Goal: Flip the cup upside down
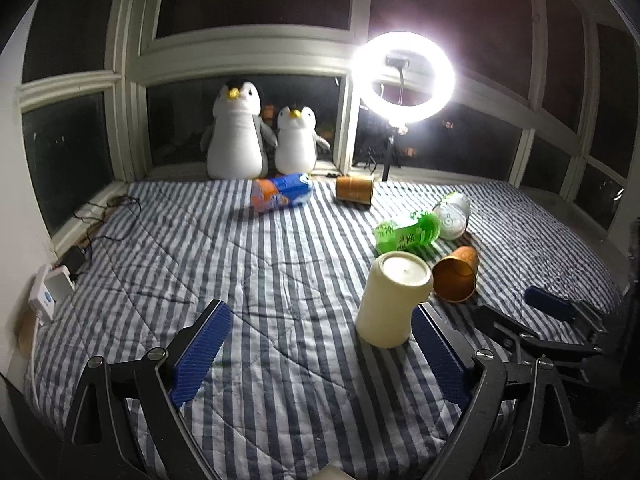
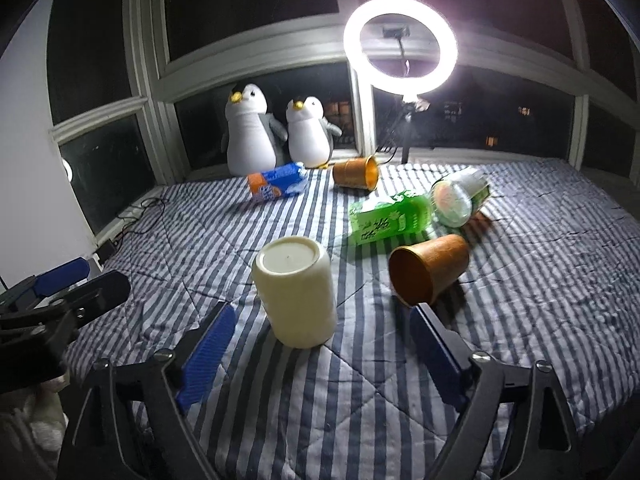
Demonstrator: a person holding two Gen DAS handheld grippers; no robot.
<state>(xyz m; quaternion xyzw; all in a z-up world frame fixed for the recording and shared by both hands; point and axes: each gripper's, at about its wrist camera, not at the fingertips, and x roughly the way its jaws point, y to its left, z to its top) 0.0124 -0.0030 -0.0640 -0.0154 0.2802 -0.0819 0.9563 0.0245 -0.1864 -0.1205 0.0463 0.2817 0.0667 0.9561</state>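
Cream cup apparently already base-up on the bed; both left gripper and right gripper open, empty: withdraw straight, avoiding contact.

A bed quilt of blue-grey and white stripes carries a plain cream-white plastic cup. Two paper cups, one near and one far, are orange-brown. A bright green packet bears white print, and a blue, orange and white pouch lies nearby. Two plush penguins are white with grey wings and yellow beaks. Both grippers have black frames with blue ridged fingers.
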